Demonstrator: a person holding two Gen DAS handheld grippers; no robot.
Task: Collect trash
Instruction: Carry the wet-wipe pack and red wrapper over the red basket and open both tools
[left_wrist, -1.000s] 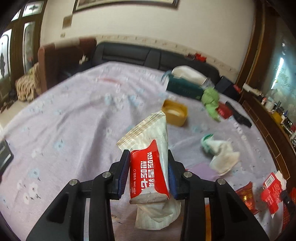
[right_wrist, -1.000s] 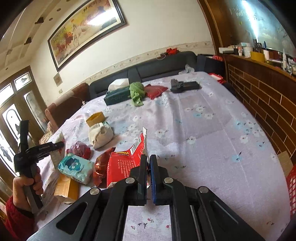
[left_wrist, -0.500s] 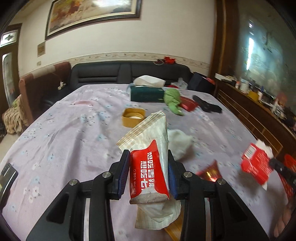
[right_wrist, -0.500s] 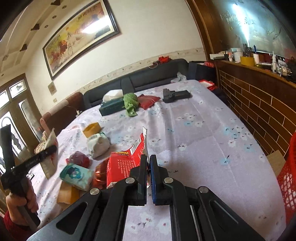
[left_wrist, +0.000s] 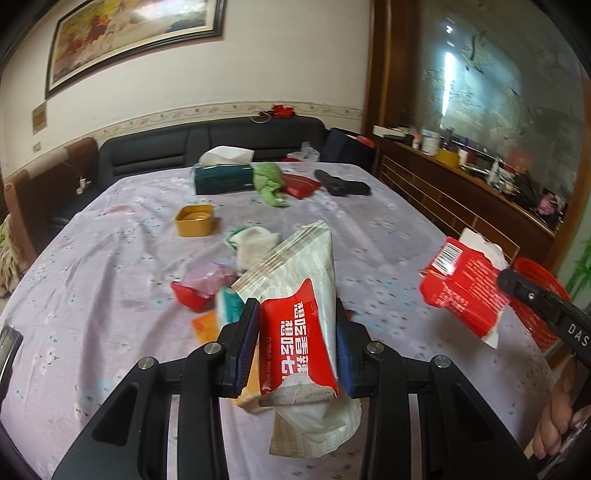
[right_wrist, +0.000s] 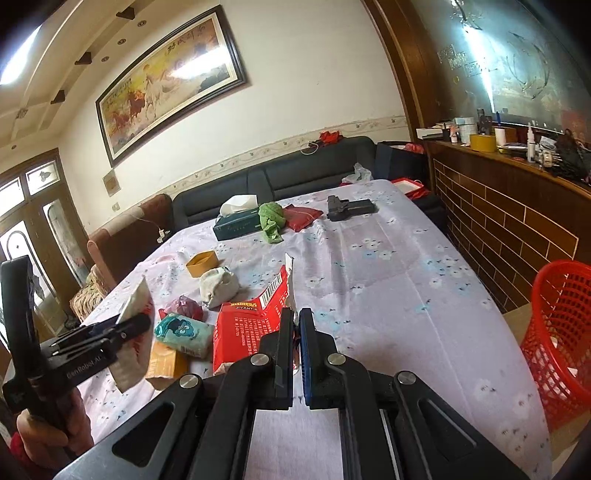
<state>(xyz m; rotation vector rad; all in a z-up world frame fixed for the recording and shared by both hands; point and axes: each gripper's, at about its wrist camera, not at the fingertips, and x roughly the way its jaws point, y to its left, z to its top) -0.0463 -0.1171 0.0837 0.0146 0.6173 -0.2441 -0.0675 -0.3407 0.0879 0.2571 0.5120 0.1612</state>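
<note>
My left gripper (left_wrist: 295, 347) is shut on a red and white wet wipe packet (left_wrist: 299, 317) and holds it above the table; it also shows at the left of the right wrist view (right_wrist: 129, 325). My right gripper (right_wrist: 294, 325) is shut on a torn red snack wrapper (right_wrist: 247, 328), seen in the left wrist view (left_wrist: 461, 288) lifted at the right. A red mesh basket (right_wrist: 565, 332) stands off the table's right edge. On the table lie a teal packet (right_wrist: 183, 334), an orange packet (right_wrist: 166, 363), a crumpled white wad (right_wrist: 218, 286) and a dark red wrapper (right_wrist: 184, 306).
A lilac flowered cloth (right_wrist: 388, 280) covers the table. At its far end lie a green tissue box (right_wrist: 236, 223), a green cloth (right_wrist: 271, 219), a red pouch (right_wrist: 303, 218) and a black case (right_wrist: 349, 208). A yellow tub (right_wrist: 201, 263) sits mid-left. A wooden counter (right_wrist: 509, 206) runs along the right.
Both grippers have swung to the right with their wrappers held. The red basket has come into the right wrist view, and the right gripper's wrapper now shows in the left wrist view.
</note>
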